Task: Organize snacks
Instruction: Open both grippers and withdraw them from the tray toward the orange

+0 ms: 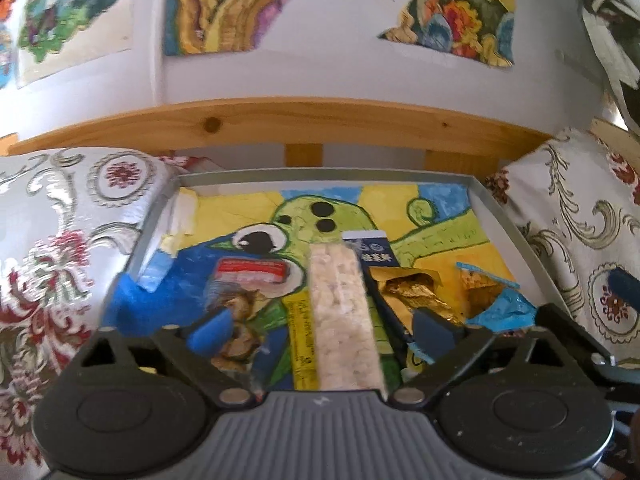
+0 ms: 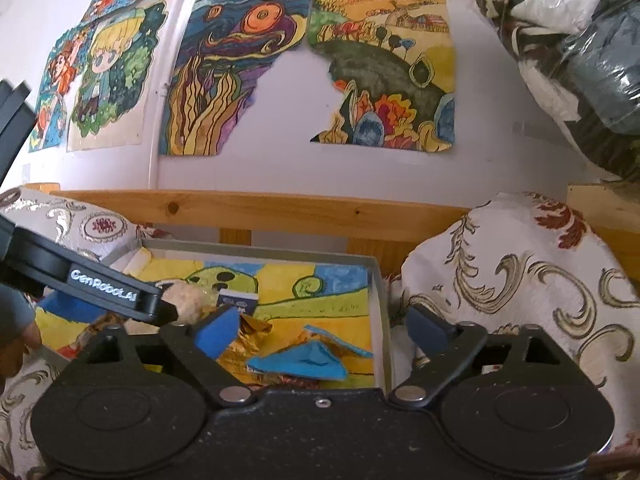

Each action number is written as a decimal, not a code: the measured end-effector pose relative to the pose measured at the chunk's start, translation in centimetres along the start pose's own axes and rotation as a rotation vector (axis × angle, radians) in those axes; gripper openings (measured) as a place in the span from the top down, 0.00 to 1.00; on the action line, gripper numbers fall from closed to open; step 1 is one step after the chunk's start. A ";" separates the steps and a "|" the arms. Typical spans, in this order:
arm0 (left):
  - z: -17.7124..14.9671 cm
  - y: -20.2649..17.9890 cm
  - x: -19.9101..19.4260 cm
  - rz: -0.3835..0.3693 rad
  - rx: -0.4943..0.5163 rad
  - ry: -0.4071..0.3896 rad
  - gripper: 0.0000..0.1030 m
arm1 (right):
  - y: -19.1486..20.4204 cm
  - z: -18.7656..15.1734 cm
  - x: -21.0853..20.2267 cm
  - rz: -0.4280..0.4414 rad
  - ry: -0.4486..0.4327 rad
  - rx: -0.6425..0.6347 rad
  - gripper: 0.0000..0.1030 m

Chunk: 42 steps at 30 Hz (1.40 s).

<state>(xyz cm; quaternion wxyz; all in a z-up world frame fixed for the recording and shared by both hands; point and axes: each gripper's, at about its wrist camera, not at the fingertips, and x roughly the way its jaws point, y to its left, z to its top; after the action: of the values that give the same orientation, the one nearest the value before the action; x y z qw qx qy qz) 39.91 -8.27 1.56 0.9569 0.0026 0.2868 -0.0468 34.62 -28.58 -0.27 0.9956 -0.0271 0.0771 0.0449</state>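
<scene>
Wrapped snacks (image 1: pixel 344 312) inside shallow tray (image 1: pixel 500 216)

The tray (image 1: pixel 500 216) sits between two cushions (image 1: pixel 60 240), before a wooden rail (image 1: pixel 280 120). In it, a rice bar (image 1: pixel 344 320) lies mid-tray, foil wrappers (image 1: pixel 416 292) to its right.

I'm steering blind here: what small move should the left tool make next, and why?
Probably close the left tool on the rice-cracker pack. Its blue pads are spread wide, the long clear pack runs up between them inside the tray, and nothing is gripped yet.
</scene>
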 end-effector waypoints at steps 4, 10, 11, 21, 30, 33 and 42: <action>-0.5 0.8 -1.6 0.013 -0.040 -0.001 0.01 | 0.0 0.8 -1.3 -0.008 -0.010 0.001 0.01; -1.2 1.8 -4.6 0.026 -0.043 -0.020 0.01 | 0.2 2.1 -3.6 -0.011 -0.033 -0.010 0.01; -1.3 1.9 -5.1 0.029 -0.041 -0.024 0.01 | 0.3 2.3 -4.0 -0.011 -0.037 -0.017 0.01; -2.4 3.6 -10.7 0.045 -0.073 -0.063 0.01 | 1.9 3.2 -8.8 -0.009 -0.054 -0.049 0.01; -5.1 5.2 -15.0 0.064 -0.127 -0.080 0.01 | 2.9 2.6 -13.2 0.013 -0.040 -0.031 0.01; -6.0 5.1 -15.8 0.070 -0.122 -0.078 0.01 | 3.0 2.5 -14.3 0.018 -0.037 -0.031 0.01; -10.3 4.3 -17.9 0.070 -0.104 -0.035 0.01 | 2.5 0.7 -17.6 0.029 0.071 -0.043 0.01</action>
<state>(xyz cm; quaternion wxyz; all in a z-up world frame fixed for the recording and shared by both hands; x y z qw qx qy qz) 19.76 -2.09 2.64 0.9616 -0.0378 0.2718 0.0017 17.18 -27.56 3.05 0.9907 -0.0488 0.1116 0.0601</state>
